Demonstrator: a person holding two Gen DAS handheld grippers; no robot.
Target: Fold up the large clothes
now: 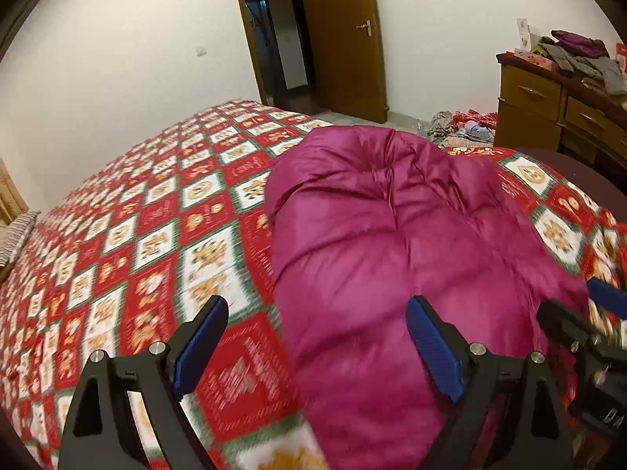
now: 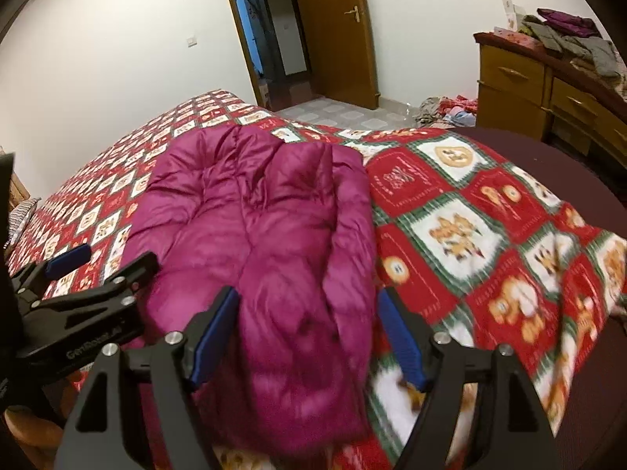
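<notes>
A puffy magenta down jacket (image 1: pixel 392 243) lies folded into a long bundle on the red patterned bedspread (image 1: pixel 137 235); it also shows in the right wrist view (image 2: pixel 266 227). My left gripper (image 1: pixel 317 313) is open and empty, its jaws straddling the jacket's near left edge. My right gripper (image 2: pixel 309 305) is open and empty, over the jacket's near right edge. The right gripper appears at the right edge of the left wrist view (image 1: pixel 580 313); the left gripper appears at the left of the right wrist view (image 2: pixel 106 262).
The bedspread (image 2: pixel 470 227) covers the bed. A wooden dresser (image 1: pixel 548 109) with piled clothes (image 1: pixel 580 55) stands at the right. Clothes lie on the floor (image 1: pixel 462 125) by an open wooden door (image 1: pixel 345 39). A pillow (image 1: pixel 15 239) is at the far left.
</notes>
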